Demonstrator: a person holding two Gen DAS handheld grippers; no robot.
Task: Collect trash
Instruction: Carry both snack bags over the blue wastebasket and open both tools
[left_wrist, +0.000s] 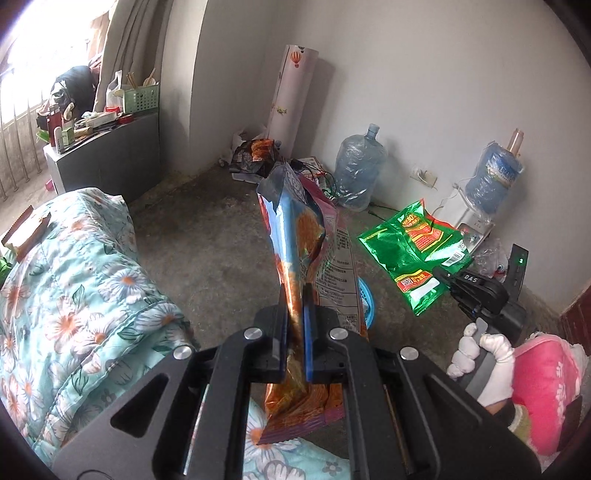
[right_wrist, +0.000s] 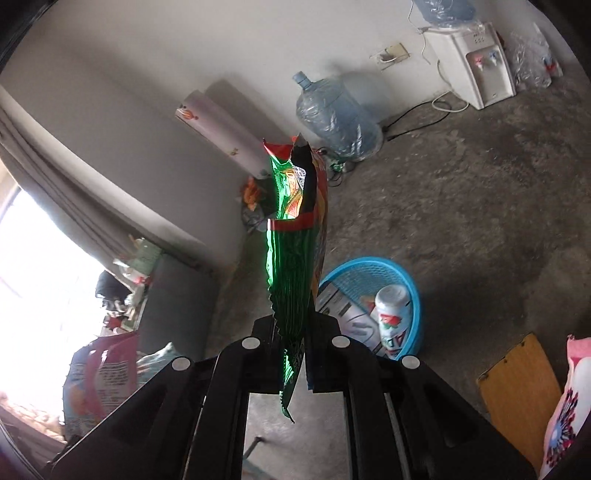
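Note:
My left gripper (left_wrist: 294, 317) is shut on an orange and blue snack bag (left_wrist: 306, 243), which stands up between the pads above the floor. To its right, a white-gloved hand (left_wrist: 484, 363) holds my right gripper (left_wrist: 445, 282), shut on a green snack bag (left_wrist: 413, 247). In the right wrist view that green snack bag (right_wrist: 291, 258) rises from my right gripper (right_wrist: 291, 328). Just beyond and to the right sits a blue basket (right_wrist: 413, 291) holding a white can (right_wrist: 393, 317) and a flat carton. The orange bag (right_wrist: 99, 376) shows at lower left.
A floral quilt (left_wrist: 74, 295) covers the bed at left. Two water jugs (left_wrist: 356, 170), a white dispenser (right_wrist: 476, 59), a rolled mat (left_wrist: 291, 103) and a litter pile (left_wrist: 255, 155) line the wall. A pink pillow (left_wrist: 550, 387) and a yellow board (right_wrist: 521, 387) lie nearby.

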